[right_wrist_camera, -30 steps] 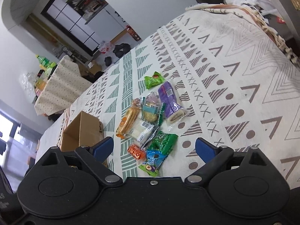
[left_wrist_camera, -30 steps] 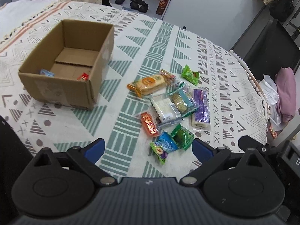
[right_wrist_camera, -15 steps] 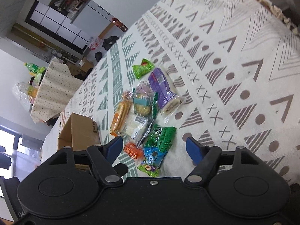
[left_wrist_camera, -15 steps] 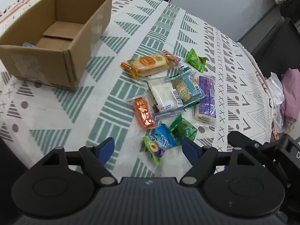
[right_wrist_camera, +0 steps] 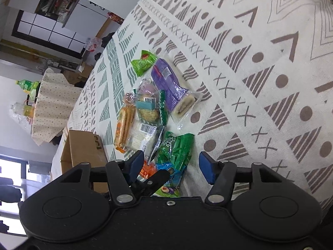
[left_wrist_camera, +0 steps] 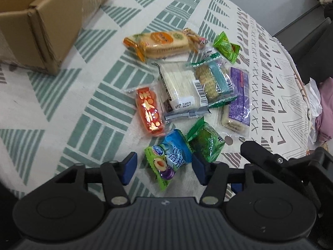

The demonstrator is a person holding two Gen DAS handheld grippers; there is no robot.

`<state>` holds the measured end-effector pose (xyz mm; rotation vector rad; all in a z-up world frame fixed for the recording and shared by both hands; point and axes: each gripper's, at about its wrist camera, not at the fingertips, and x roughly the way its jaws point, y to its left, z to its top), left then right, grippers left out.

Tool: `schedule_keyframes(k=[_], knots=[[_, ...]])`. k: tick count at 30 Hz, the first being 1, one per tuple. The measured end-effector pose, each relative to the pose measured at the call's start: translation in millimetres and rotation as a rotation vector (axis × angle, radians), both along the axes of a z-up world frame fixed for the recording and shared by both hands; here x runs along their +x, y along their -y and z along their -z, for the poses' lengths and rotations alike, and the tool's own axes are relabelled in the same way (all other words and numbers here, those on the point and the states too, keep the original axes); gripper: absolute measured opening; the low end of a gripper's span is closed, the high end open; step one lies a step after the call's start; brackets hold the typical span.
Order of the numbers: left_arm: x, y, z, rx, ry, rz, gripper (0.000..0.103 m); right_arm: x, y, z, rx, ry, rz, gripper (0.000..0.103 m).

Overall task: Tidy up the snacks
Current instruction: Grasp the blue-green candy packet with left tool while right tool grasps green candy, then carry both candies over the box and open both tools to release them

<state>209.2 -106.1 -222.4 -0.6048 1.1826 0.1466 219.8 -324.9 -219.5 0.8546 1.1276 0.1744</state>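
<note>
Since a second ago both my grippers have dropped toward the snack pile, and the cardboard box [left_wrist_camera: 41,20] has slid to the upper left corner of the left wrist view. From that view, my left gripper [left_wrist_camera: 164,167] is spread wide, its blue pads on either side of the blue-and-green plum candy packet [left_wrist_camera: 168,158], not touching it. Just beyond lie the dark green packet [left_wrist_camera: 206,143], the red packet [left_wrist_camera: 148,112] and the orange biscuit pack [left_wrist_camera: 160,43], all on the patterned cloth [left_wrist_camera: 62,108].

From the right wrist view, my right gripper [right_wrist_camera: 172,163] is also spread, holding nothing, with the dark green packet [right_wrist_camera: 177,148] between its pads. The purple roll [right_wrist_camera: 172,87] lies farther out, the box [right_wrist_camera: 83,150] off to the left.
</note>
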Motion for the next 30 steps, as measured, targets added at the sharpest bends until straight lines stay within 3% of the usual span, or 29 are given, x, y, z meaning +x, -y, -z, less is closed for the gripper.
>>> schedule_keyframes(k=[4,7,10,13,25,29,30], knots=[[3,0,3,0.002,0.015,-0.017,0.051,6,-2,8,0.005,-0.025,-0.002,0.059],[4,-3,6,-0.011,0.011,-0.034,0.034,10,-5,13,0.005,-0.041,-0.004,0.058],[4,-6,5,-0.021,0.013,-0.034,0.029,14,-8,20,0.011,-0.065,-0.002,0.055],[2,-9,5,-0.035,0.014,-0.031,0.028,16,-10,24,0.016,-0.075,0.001,0.051],[-8,-25,-3,-0.045,0.011,-0.027,0.028,28,-26,31,-0.031,-0.089,0.009,0.051],[-12,-32,-14,-0.036,0.023,-0.03,0.028,29,-35,31,-0.054,-0.074,0.006,0.042],[-13,-34,-17,-0.036,0.031,-0.029,0.028,29,-37,29,-0.063,-0.066,-0.001,0.034]])
